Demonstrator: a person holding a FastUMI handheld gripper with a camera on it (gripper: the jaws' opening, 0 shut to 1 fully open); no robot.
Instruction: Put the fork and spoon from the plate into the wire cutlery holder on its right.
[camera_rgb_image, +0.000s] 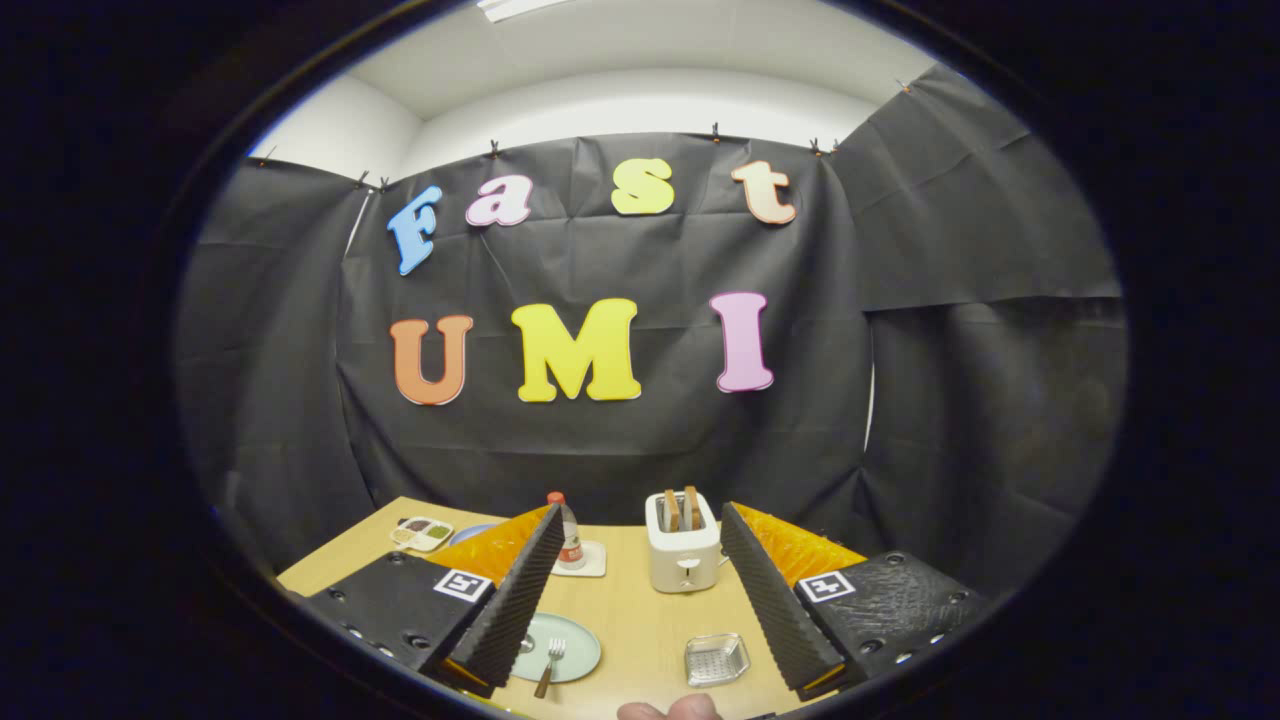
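A toaster (683, 556) and a bottle (569, 532) stand on the table (640, 620).

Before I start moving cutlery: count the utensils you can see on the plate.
1. A fork lies on the pale green plate, between the open gripper fingers, left of the wire cutlery holder. The left finger covers part of the plate, so the spoon may be hidden there.

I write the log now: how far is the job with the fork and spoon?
Nothing looks done: the wire cutlery holder looks empty. The fork lies on the plate, beside the left finger; I cannot make out the spoon. The claw is open, holding nothing, above the table. Both pieces remain to move.
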